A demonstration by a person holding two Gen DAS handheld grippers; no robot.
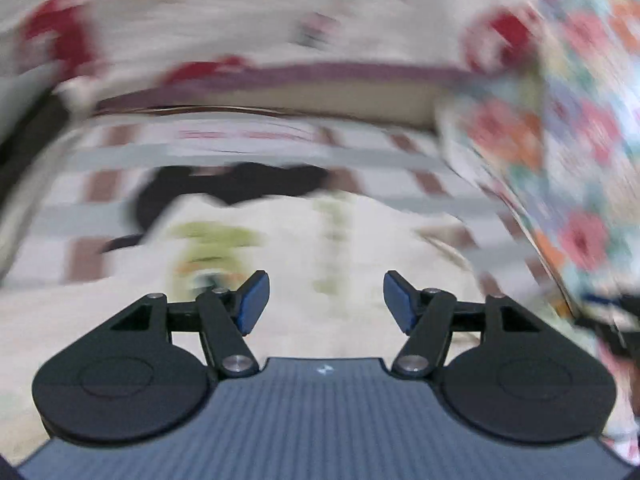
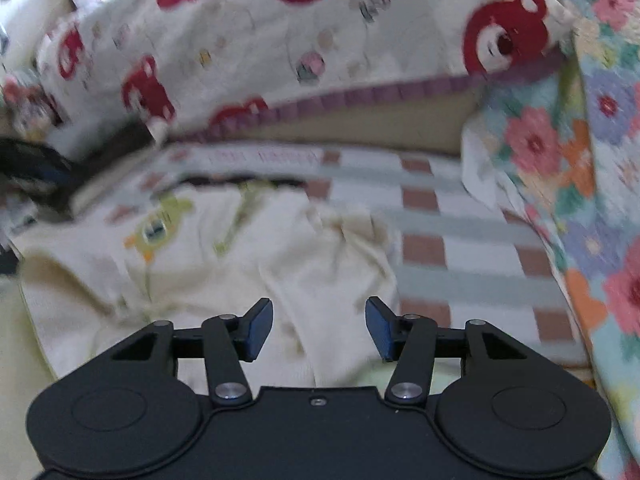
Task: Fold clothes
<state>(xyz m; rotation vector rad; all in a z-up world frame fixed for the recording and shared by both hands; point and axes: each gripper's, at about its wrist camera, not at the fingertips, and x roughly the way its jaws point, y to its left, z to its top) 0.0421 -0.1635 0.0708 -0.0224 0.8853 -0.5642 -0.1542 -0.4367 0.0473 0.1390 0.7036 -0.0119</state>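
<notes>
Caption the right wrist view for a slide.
Open right gripper above a rumpled cream garment on a checked sheet.

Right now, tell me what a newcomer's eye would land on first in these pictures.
First, the cream garment with a green cartoon print, lying rumpled on the checked sheet just ahead of the open, empty right tool. Then the white blanket with red bears heaped at the back, and the bright floral cloth down the right side. The left view is badly blurred, its left tool also open and empty.
</notes>
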